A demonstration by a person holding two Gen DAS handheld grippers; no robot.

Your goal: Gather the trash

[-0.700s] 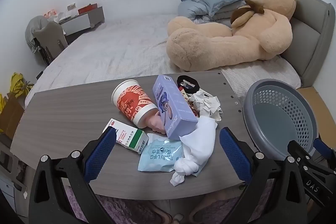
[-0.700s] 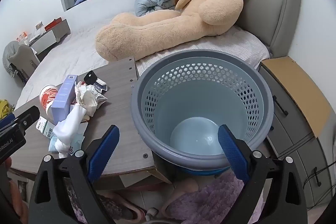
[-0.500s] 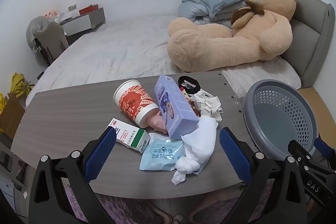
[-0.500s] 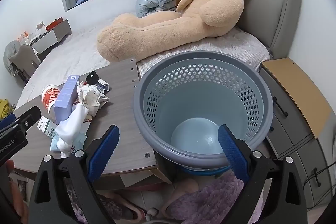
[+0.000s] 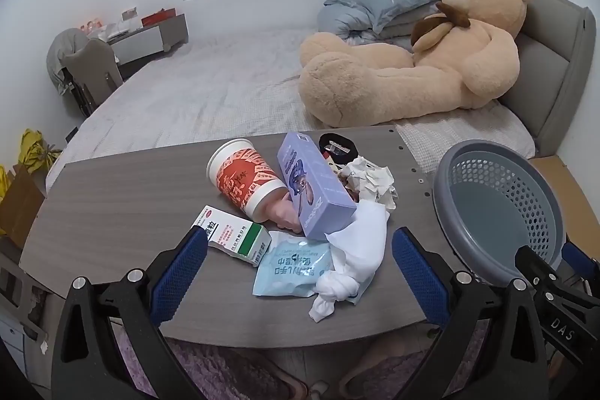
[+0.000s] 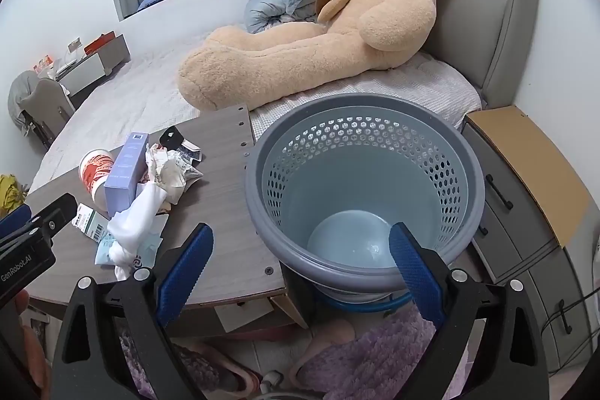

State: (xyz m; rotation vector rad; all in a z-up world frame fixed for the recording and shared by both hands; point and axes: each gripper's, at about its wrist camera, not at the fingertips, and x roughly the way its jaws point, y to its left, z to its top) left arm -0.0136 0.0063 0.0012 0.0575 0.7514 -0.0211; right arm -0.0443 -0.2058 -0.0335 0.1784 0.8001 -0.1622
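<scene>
A heap of trash lies on the grey wooden table (image 5: 112,197): a red and white paper cup (image 5: 245,179) on its side, a lilac box (image 5: 313,184), a white and green medicine box (image 5: 236,235), a pale blue wipes packet (image 5: 294,267), a knotted white tissue (image 5: 356,253) and crumpled paper (image 5: 369,177). My left gripper (image 5: 300,270) hovers open above the near edge of the heap, holding nothing. My right gripper (image 6: 300,265) stands open and empty over the near rim of the grey perforated bin (image 6: 365,190). The same heap (image 6: 146,190) shows at left in the right wrist view.
A bed with a large tan teddy bear (image 5: 420,51) and blue pillows lies behind the table. A grey bedside cabinet (image 6: 525,190) stands right of the bin. Purple rug and slippers (image 6: 330,362) lie on the floor below. A chair (image 5: 86,70) stands far left.
Both views have shifted slightly: the trash heap and the bin sit a little further right in their frames. Both grippers stay open and empty.
</scene>
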